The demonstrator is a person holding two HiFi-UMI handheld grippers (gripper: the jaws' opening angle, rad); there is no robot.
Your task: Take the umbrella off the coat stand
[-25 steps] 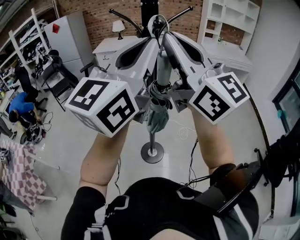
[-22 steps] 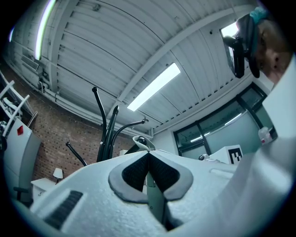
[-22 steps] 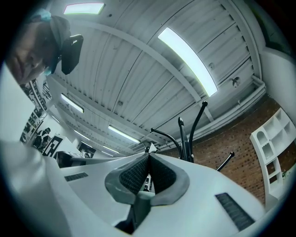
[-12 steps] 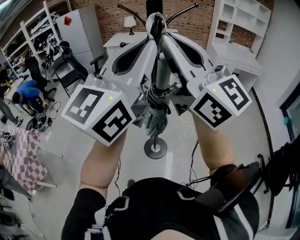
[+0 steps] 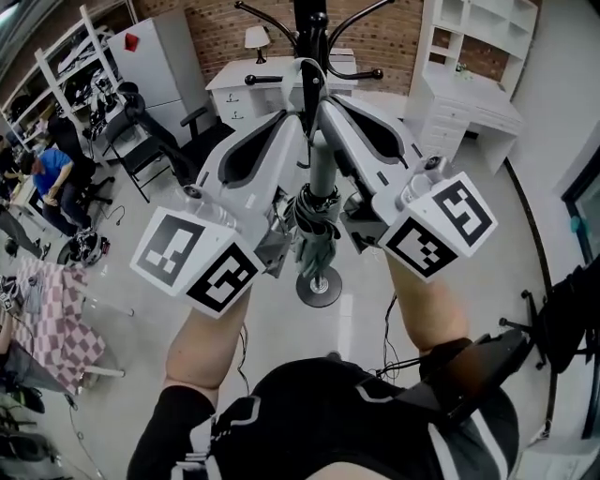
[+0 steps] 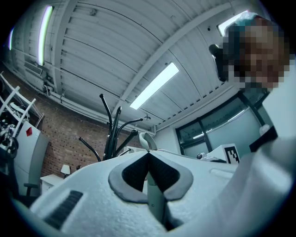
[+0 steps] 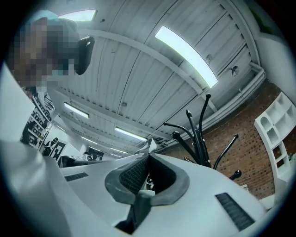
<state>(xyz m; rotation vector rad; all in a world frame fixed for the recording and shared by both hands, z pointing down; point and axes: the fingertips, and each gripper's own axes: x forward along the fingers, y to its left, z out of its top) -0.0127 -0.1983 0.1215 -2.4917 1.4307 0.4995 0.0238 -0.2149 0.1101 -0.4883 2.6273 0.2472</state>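
Note:
A folded grey umbrella [image 5: 315, 230] hangs upright between both grippers, its grey handle [image 5: 322, 164] pointing up and a pale wrist loop [image 5: 308, 73] at the top. My left gripper [image 5: 302, 111] and right gripper [image 5: 322, 105] are both shut on the handle from either side, tips almost touching. The black coat stand [image 5: 309, 17] rises just behind the loop, and its round base [image 5: 320, 287] shows below the umbrella. The left gripper view shows the handle [image 6: 155, 199] pinched in the jaws, with the loop [image 6: 147, 140] and the stand [image 6: 111, 134] beyond. The right gripper view shows the stand [image 7: 200, 139] close by.
Behind the stand are a white desk [image 5: 246, 89] and white shelving [image 5: 473, 56]. A grey cabinet [image 5: 159, 56], black chairs [image 5: 150, 141] and a person in blue [image 5: 52, 173] are at the left. A checked cloth [image 5: 42, 319] hangs at lower left; cables [image 5: 384, 337] trail on the floor.
Both grippers, still shut on the umbrella, have drawn it down and back from the stand's top. The loop now sits below the hooks instead of against the pole.

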